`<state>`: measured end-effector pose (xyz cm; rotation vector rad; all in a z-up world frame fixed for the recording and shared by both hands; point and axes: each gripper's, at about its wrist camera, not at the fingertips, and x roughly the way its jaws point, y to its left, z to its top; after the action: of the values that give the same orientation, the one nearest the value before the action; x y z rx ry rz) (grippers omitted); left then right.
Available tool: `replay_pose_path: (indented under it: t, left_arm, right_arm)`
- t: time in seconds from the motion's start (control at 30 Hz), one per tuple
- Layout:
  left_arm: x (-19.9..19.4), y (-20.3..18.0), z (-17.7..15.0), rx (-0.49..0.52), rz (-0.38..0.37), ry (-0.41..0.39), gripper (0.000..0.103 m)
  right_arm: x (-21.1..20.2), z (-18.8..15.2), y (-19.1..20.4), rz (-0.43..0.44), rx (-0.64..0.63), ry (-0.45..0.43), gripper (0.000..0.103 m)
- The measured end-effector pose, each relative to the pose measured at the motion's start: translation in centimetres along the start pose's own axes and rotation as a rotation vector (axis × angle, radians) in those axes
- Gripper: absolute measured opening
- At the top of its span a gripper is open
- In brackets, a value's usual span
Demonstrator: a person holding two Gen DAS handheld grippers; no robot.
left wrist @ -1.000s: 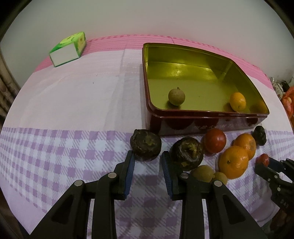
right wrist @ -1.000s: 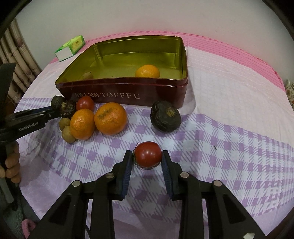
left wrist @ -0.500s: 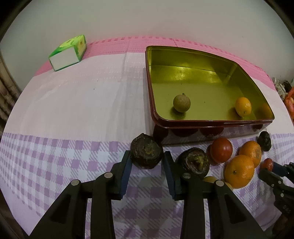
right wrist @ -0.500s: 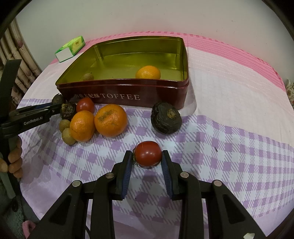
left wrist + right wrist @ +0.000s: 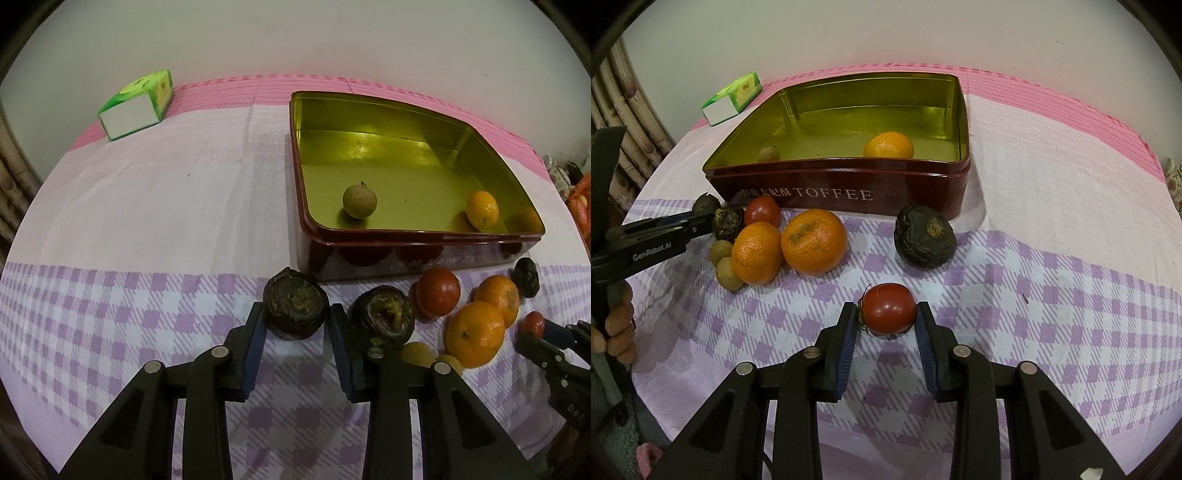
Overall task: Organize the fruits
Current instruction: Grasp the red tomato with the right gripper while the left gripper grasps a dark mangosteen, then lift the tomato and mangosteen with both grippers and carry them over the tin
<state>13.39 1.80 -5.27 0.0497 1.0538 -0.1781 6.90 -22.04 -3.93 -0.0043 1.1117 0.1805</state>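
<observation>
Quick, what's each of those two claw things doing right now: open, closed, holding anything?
Left gripper: closed on a dark wrinkled fruit.
Right gripper: closed on a small red tomato.

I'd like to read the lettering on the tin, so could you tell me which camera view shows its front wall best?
The right wrist view: the tin faces that camera and the word TOFFEE reads clearly on its dark red front wall. In the left wrist view the same tin is seen from higher up, so the wall is foreshortened, shiny with reflections, and the lettering is illegible.
</observation>
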Motion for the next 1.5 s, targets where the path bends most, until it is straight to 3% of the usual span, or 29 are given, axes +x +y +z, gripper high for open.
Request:
replay_pose_path:
  t: [1.0, 1.5]
  left_arm:
    - [-4.1, -1.0, -1.0, 0.008, -0.001, -0.046, 0.035]
    - [-6.3, -2.2, 1.1, 0.03, -0.015, -0.095, 0.035]
  right_arm:
    - [-2.3, 0.5, 0.4, 0.004, 0.01, -0.049, 0.029]
    - [-4.4, 2.9, -0.1, 0.003, 0.025, -0.102, 0.029]
